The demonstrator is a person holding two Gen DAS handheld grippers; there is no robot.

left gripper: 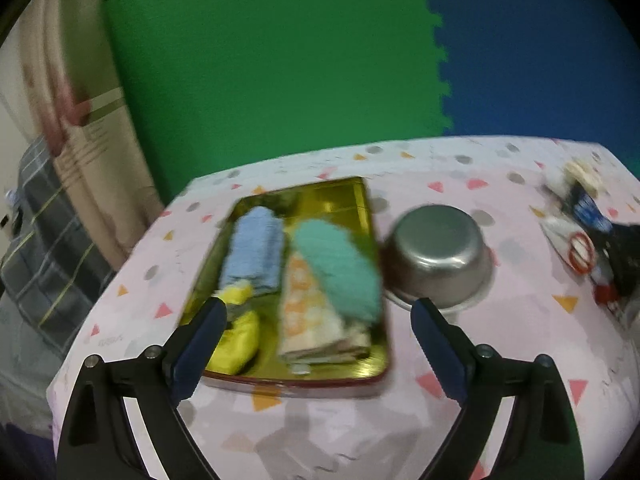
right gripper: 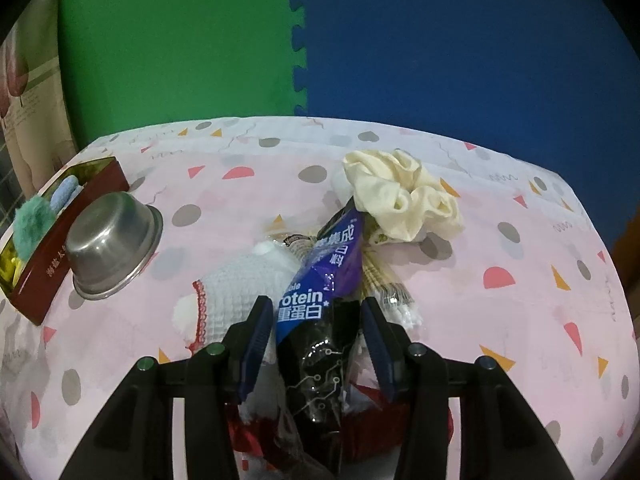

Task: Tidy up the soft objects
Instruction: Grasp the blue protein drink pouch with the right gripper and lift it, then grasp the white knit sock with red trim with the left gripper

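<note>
A gold-lined red tin holds a blue cloth, a teal fluffy item, a patterned folded cloth and a yellow soft item. My left gripper is open and empty above the tin's near end. The tin also shows in the right wrist view. My right gripper is open, its fingers on either side of a dark protein wrapper. A white knitted cloth lies left of it and a cream scrunchie beyond.
An upturned steel bowl stands right of the tin; it also shows in the right wrist view. Red packaging lies under my right gripper. The table has a pink patterned cloth. Green and blue foam mats stand behind.
</note>
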